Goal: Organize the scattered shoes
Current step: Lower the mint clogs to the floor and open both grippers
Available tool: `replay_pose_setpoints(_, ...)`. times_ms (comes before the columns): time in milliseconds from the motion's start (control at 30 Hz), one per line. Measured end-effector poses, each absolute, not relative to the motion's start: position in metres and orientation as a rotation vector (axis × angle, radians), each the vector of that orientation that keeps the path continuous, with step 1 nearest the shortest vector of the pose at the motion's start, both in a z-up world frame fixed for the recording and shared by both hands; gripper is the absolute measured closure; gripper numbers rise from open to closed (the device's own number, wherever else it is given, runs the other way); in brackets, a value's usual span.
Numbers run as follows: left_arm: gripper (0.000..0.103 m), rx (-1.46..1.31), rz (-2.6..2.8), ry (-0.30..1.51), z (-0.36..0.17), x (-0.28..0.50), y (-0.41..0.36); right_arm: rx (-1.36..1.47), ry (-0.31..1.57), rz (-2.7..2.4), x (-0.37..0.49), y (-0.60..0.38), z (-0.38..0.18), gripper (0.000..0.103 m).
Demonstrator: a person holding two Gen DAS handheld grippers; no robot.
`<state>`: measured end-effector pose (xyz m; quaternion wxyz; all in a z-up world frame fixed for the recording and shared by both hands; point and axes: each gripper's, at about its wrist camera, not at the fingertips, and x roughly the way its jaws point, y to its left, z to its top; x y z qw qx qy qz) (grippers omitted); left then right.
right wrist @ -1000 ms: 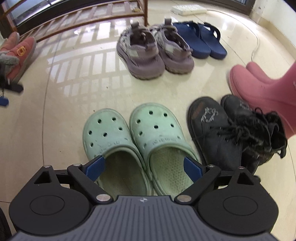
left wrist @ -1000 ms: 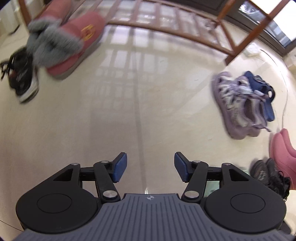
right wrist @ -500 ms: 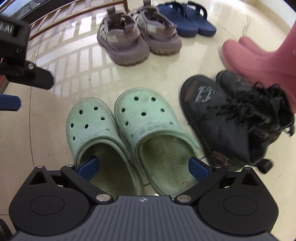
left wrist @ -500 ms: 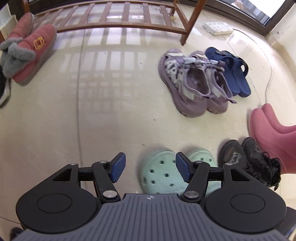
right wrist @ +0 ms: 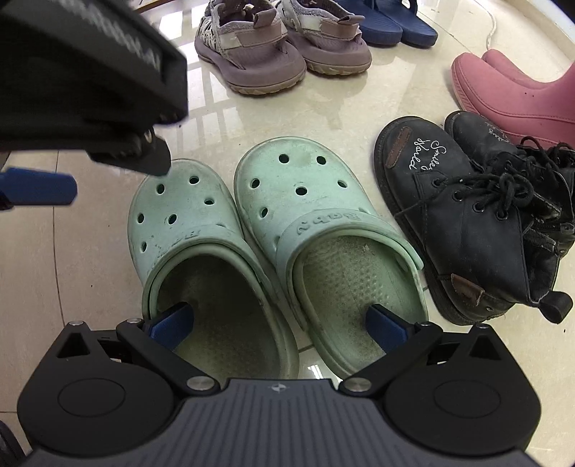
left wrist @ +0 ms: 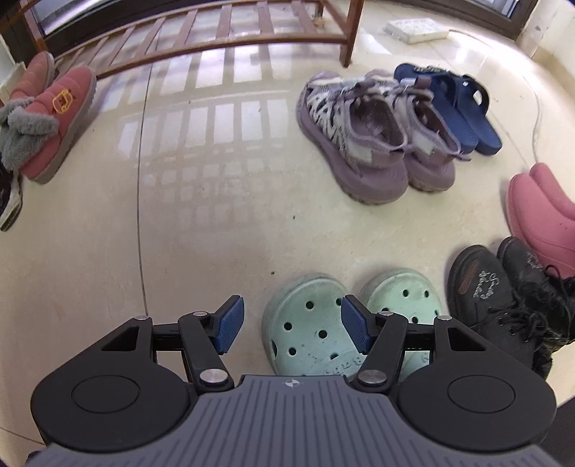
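A pair of mint-green clogs (right wrist: pixel 273 230) stands side by side on the floor, also in the left wrist view (left wrist: pixel 312 327). My right gripper (right wrist: pixel 278 321) is open, its fingers low over the heel ends of both clogs, one in each opening. My left gripper (left wrist: pixel 293 325) is open and empty, over the toe of the left clog; it shows as a dark body at upper left in the right wrist view (right wrist: pixel 82 82). Black lace-up boots (right wrist: pixel 474 215) stand right of the clogs.
Purple sandals (left wrist: pixel 373 133) and blue slides (left wrist: pixel 456 104) stand farther off. Pink rubber boots (left wrist: pixel 542 215) are at right. Pink fur-lined slippers (left wrist: pixel 46 118) lie far left by a wooden rack (left wrist: pixel 222 32). A black-and-white shoe (left wrist: pixel 9 201) is at the left edge.
My left gripper swung right from the slippers and came over the toes of the clogs. My right gripper moved forward and down over the clogs' heel openings. Both stayed open.
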<state>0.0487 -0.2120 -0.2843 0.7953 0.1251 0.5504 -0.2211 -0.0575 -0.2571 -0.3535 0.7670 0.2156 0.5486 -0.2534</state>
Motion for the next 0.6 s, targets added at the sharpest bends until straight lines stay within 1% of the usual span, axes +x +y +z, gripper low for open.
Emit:
replay_pose_setpoints(300, 0.041, 0.226, -0.433, 1.288, -0.299, 0.059, -0.211, 0.482, 1.181, -0.568, -0.059, -0.260, -0.354, 0.000)
replay_pose_setpoints(467, 0.041, 0.229, -0.432, 1.301, -0.302, 0.060, -0.211, 0.490, 1.183, -0.583, -0.057, -0.262, -0.354, 0.000)
replay_pose_setpoints(600, 0.041, 0.245, -0.431, 1.307, -0.306, 0.058, -0.211, 0.494, 1.141, -0.620, -0.061, -0.258, -0.354, 0.000)
